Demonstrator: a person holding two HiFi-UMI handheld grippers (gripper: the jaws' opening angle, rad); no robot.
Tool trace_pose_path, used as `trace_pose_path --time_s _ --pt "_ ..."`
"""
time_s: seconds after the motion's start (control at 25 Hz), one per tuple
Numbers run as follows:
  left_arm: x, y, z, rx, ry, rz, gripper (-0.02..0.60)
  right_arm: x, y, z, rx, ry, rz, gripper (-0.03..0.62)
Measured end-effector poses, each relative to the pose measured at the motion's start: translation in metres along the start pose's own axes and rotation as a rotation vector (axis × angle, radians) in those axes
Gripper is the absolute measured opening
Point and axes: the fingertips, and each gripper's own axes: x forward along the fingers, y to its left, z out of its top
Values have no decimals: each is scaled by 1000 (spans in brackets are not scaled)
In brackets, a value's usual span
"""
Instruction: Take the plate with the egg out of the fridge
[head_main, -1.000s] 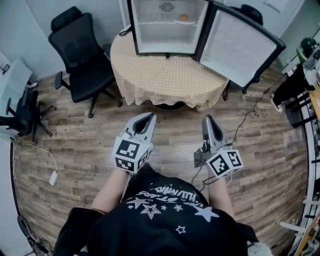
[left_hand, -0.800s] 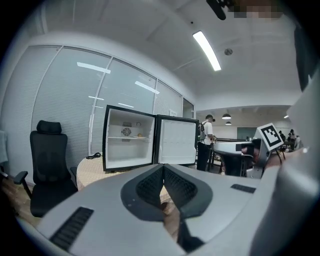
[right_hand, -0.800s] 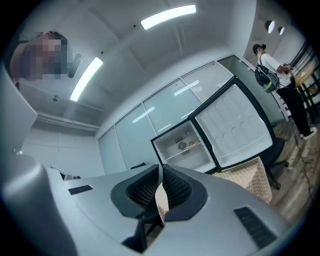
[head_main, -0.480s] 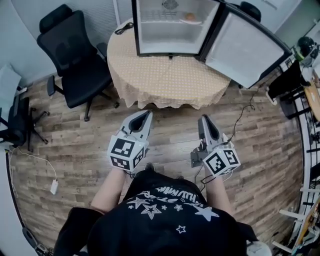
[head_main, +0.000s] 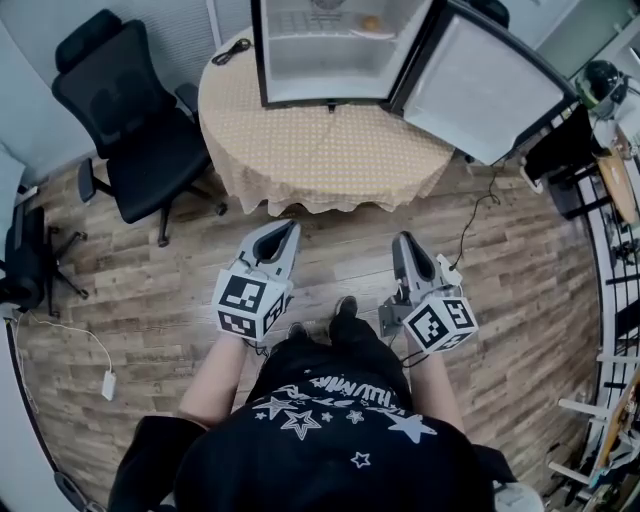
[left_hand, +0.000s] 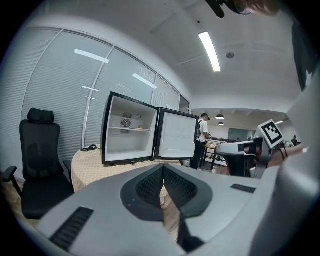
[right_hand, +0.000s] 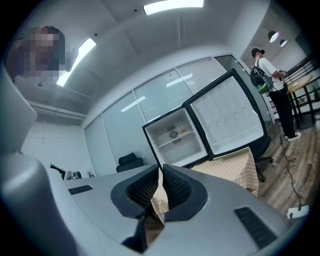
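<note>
1. Plainly, everything turns on the small black-framed white fridge (head_main: 330, 82), which stands with its white door (head_main: 482, 85) swung open at its right side, on a round table under a beige dotted cloth (head_main: 320, 150).
2. On the fridge's upper shelf, toward its right wall, sits the small white plate (head_main: 377, 32) with the brownish egg (head_main: 371, 21) on it; both gripper views show that shelf too, with the egg just beside a round dark fitting on the back wall.
3. From the fridge, both tools are well apart, out over the wood floor on the near side of the table and pointing roughly level toward the open front.
4. The plate is round (so there is no long axis to line up with). Its rim faces the opening, and I judge the reach to be straight ahead and upward.
5. The right gripper (head_main: 403, 241) looks slightly nearer, since the plate lies on that side of the shelf, close to the door hinge.
6. The left gripper (head_main: 291, 226) has its jaws brought together at the tips, with nothing between them.
7. The right gripper's jaws are likewise closed and empty, so they must spread before taking the rim.
</note>
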Motion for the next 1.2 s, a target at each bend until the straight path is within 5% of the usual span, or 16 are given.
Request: trace_pose_path --time_s 0.84,1.04,1.2 --pt "105 52 47 28 5 153 4 151 -86 57 93 4 123 43" --pt "134 56 69 31 -27 182 4 176 -96 79 -46 11 146 43" --pt "153 57 80 34 -30 205 4 190 -102 94 -34 4 199 43"
